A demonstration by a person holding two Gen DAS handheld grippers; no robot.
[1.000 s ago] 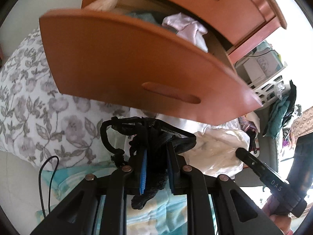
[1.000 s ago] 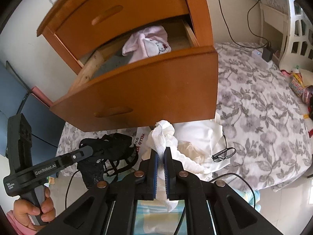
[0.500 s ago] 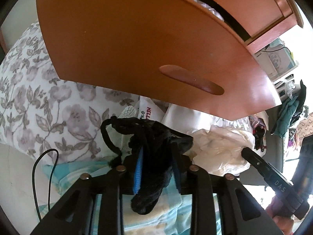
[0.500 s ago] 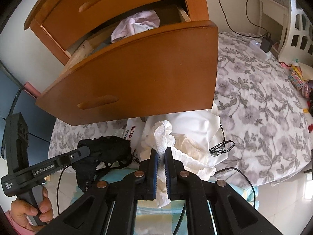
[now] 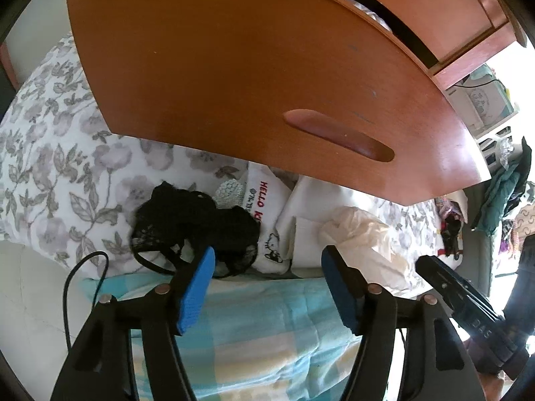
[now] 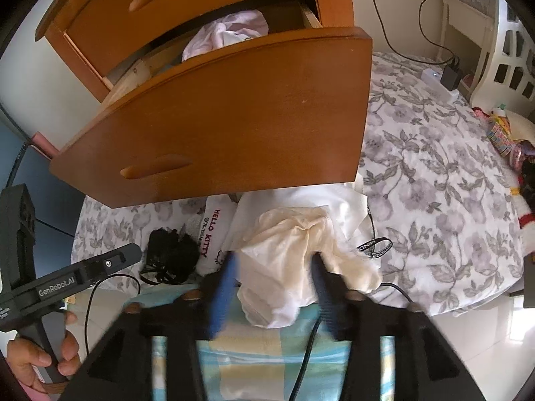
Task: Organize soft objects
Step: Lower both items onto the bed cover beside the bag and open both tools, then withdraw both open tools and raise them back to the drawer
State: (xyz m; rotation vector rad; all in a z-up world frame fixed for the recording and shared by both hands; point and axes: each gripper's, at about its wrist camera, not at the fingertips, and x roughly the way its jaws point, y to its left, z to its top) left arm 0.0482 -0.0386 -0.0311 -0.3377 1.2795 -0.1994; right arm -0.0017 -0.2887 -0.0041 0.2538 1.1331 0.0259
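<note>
left hand-held gripper [image 5: 265, 264]: opening, nothing gripped | black lace garment [image 5: 197, 227]: heaped, no clear long axis | right hand-held gripper [image 6: 272, 272]: opening, blurred | cream cloth [image 6: 297, 254]: seemingly released, lengthwise between jaws

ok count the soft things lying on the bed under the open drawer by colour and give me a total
Black: 1, the black lace garment
Cream: 1, the cream satin garment
White: 2, the Hello Kitty cloth and the white folded cloth
Total: 4. A pink garment sits in the drawer, not counted.
</note>
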